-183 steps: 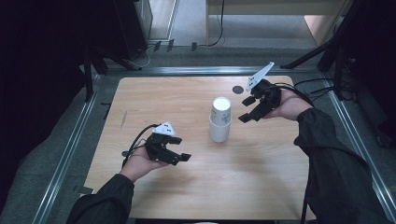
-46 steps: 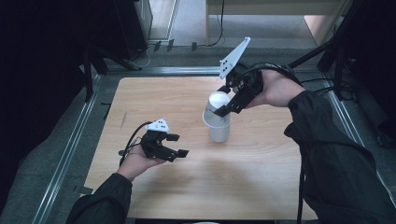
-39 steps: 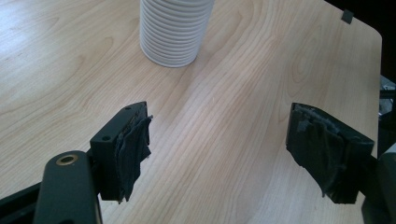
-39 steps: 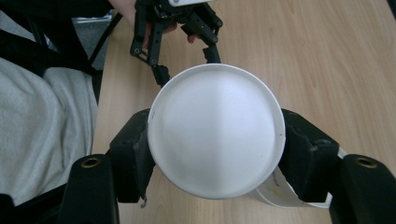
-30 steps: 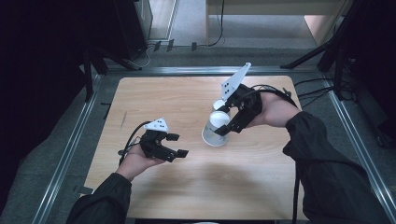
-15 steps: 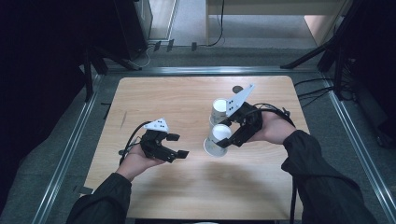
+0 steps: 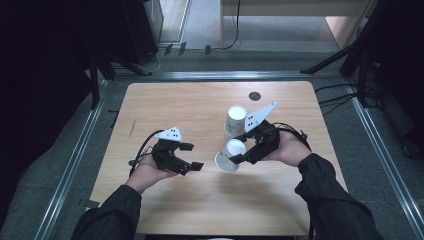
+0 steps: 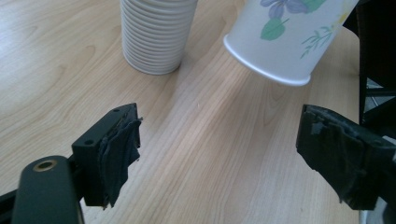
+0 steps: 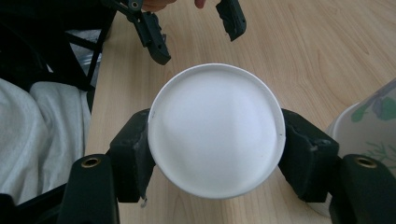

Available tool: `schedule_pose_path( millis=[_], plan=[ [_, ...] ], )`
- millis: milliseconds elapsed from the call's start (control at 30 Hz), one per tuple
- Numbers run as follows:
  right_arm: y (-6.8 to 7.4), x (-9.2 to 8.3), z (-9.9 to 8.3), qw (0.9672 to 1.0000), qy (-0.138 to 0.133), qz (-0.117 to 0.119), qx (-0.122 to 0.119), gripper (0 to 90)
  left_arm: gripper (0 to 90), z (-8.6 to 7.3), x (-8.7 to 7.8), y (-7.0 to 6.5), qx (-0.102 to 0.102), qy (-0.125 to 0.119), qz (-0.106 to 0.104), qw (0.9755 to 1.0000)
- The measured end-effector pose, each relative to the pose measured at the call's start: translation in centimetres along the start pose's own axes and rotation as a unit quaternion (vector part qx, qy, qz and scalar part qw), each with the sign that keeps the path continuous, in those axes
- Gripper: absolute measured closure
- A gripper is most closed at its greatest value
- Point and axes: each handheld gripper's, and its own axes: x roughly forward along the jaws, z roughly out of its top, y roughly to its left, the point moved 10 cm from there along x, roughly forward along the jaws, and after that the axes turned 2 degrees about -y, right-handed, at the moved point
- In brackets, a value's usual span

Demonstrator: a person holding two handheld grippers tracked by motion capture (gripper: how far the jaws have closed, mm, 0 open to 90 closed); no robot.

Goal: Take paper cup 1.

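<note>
The person's right hand is reaching in from the right side of the table, holding the right gripper tilted down and toward the left. Its jaws are pinching a single paper cup by the sides, bottom up toward the gripper's camera, rim slanting just above the wood. The cup is white with a leaf and flower print. It is hanging just beside the stack of paper cups, which is standing upside down near the table's middle. The left hand is resting low on the left, palm up, pointing the left gripper at the held cup; its jaws have just been opening and are standing spread with nothing between them.
</note>
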Motion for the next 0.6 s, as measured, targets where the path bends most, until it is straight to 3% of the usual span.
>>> schedule_pose_path(
  millis=[267,600],
  plan=[
    [0.2,0.9,-0.5,0.9993,-0.034,-0.002,0.012,34.4,12.4,0.4,0.3,-0.1,-0.001,-0.008,-0.009,0.9999],
    [0.4,1.6,-0.6,0.9975,-0.067,-0.001,0.020,34.4,12.4,0.6,0.7,-0.4,0.013,-0.015,-0.023,0.9995]
  ],
)
